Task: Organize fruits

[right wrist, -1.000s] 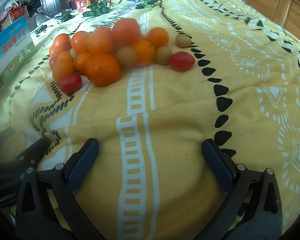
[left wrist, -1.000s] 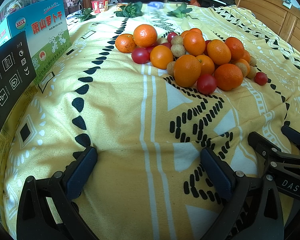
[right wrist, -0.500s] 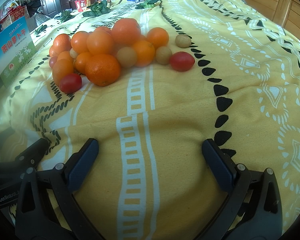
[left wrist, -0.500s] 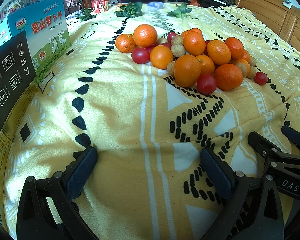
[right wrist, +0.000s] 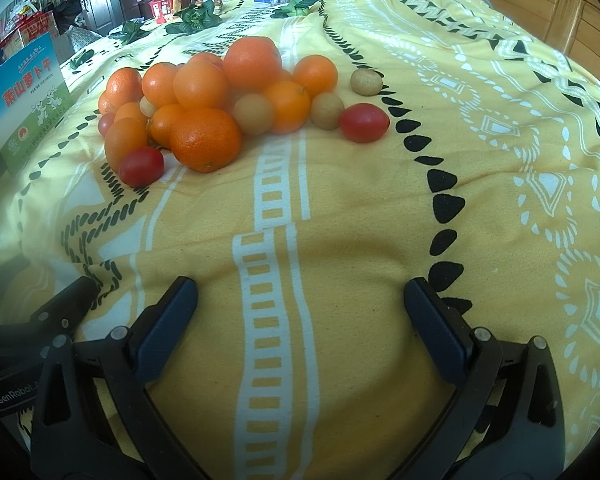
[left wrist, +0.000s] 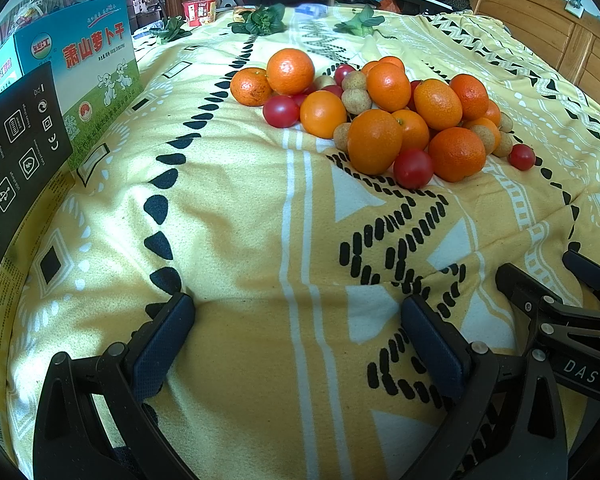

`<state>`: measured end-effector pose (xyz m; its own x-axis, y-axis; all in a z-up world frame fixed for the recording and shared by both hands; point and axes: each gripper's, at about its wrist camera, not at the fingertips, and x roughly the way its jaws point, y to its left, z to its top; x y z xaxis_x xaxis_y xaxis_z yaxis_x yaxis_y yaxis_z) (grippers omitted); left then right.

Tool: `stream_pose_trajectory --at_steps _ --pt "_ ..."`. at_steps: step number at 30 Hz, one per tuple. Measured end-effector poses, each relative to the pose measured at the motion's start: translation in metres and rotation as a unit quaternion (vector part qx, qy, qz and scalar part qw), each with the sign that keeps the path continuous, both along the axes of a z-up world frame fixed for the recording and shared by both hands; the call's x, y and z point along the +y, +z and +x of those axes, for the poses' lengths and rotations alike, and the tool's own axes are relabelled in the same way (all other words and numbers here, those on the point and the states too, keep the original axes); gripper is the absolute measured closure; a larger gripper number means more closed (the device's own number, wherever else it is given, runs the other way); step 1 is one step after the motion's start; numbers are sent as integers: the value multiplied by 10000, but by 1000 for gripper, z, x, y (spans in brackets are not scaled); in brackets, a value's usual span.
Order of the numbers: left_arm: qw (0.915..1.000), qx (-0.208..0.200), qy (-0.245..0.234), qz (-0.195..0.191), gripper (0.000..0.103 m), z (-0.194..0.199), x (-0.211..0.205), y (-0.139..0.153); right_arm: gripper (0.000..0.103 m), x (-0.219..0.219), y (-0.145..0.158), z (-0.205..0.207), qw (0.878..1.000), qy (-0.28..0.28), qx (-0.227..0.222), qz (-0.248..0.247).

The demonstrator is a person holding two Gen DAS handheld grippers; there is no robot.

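Note:
A heap of oranges (left wrist: 374, 146) (right wrist: 205, 138), red cherry tomatoes (left wrist: 412, 168) (right wrist: 364, 122) and small brown longans (left wrist: 356, 100) (right wrist: 366, 81) lies on a yellow patterned cloth (left wrist: 236, 216) (right wrist: 364, 208). My left gripper (left wrist: 298, 322) is open and empty, resting low on the cloth well short of the heap. My right gripper (right wrist: 300, 304) is open and empty, also on the cloth, with the heap ahead to its left. Each gripper's body shows at the edge of the other's view.
A blue and green carton (left wrist: 88, 68) (right wrist: 24, 96) and a black box (left wrist: 12, 148) stand along the left edge. Leafy greens (left wrist: 260, 22) (right wrist: 198, 16) and a red cup (left wrist: 198, 10) lie at the far end. A wooden headboard (left wrist: 548, 28) stands at the right.

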<state>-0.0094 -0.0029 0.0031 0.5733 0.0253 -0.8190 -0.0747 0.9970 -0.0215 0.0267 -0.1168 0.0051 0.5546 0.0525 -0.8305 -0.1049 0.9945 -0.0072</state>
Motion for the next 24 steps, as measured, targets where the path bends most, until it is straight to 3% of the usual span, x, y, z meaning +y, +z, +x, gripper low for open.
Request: stream_pose_trajectory --at_steps 24 --pt "9999 47 -16 -137 0 7 5 -1 0 1 1 2 10000 -9 -8 28"
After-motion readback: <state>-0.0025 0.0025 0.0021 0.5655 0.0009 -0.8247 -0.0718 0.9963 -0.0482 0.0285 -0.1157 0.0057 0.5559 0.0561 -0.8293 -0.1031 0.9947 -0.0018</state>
